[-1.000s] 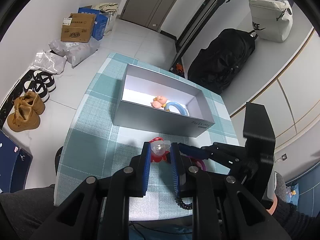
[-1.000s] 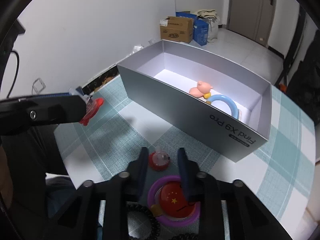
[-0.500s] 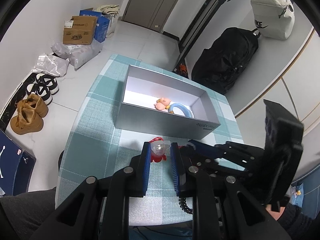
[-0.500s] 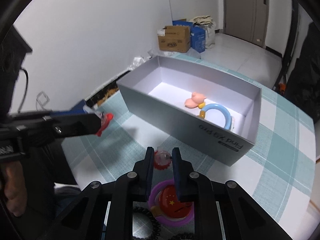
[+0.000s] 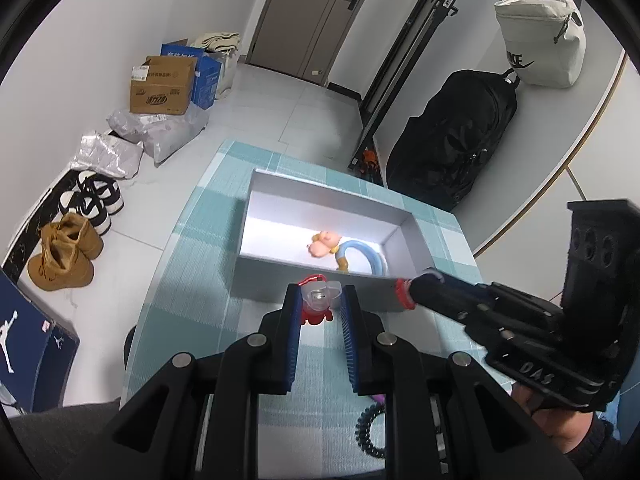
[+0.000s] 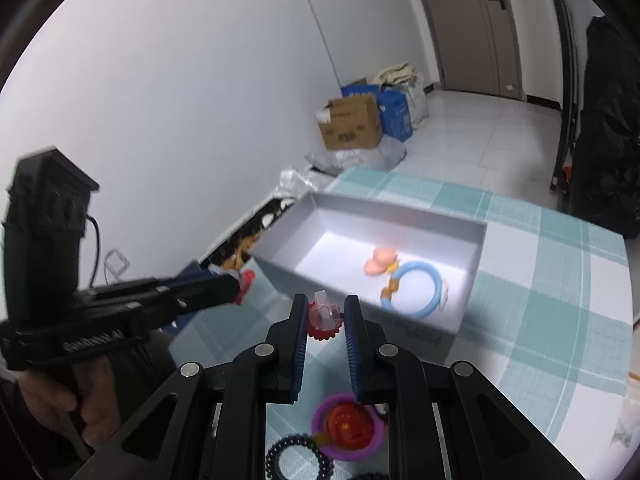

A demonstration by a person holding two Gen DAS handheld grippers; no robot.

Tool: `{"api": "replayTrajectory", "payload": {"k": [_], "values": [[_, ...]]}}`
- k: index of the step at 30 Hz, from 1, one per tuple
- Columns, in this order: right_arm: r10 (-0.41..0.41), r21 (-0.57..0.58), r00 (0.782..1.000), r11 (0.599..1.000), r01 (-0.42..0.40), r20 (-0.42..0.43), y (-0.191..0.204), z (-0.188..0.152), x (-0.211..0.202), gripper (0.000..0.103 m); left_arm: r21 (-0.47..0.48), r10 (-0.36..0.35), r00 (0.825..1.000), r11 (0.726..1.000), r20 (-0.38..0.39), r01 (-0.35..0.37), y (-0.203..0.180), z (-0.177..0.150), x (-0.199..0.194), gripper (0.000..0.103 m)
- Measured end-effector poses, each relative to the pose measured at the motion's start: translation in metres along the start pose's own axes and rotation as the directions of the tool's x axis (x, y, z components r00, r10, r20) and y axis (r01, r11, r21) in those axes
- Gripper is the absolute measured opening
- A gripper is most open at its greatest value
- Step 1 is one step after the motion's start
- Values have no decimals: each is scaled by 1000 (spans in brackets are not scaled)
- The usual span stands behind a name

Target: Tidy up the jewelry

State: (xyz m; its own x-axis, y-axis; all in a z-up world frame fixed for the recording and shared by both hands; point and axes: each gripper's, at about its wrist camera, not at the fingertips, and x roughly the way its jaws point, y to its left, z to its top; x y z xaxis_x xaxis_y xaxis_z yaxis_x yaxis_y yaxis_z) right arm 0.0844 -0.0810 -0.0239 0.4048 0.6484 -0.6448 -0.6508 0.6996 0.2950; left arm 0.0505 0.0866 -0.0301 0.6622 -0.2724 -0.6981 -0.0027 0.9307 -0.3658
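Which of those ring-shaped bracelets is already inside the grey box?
The light blue bracelet, lying on the grey box floor beside a pink charm. The purple bracelet and black coiled band are on the tablecloth outside.

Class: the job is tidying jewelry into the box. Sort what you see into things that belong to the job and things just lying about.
Job: grey box; blue bracelet; pink charm; red clips in left gripper and right gripper; purple ring; black hair tie.

Lying about: cardboard box; brown boots; black backpack.
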Motion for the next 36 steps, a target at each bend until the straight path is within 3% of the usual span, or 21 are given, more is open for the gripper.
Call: {"api": "replayTrajectory", "payload": {"k": [16, 36], "values": [[52, 122, 996, 991, -62, 78, -40, 27, -13, 17, 37, -27, 999, 999, -41, 28, -19, 35, 38, 15], [50, 218, 999, 974, -53, 18, -77, 30, 20, 17, 1, -77, 983, 997, -168, 79, -18, 51, 85, 15]]}}
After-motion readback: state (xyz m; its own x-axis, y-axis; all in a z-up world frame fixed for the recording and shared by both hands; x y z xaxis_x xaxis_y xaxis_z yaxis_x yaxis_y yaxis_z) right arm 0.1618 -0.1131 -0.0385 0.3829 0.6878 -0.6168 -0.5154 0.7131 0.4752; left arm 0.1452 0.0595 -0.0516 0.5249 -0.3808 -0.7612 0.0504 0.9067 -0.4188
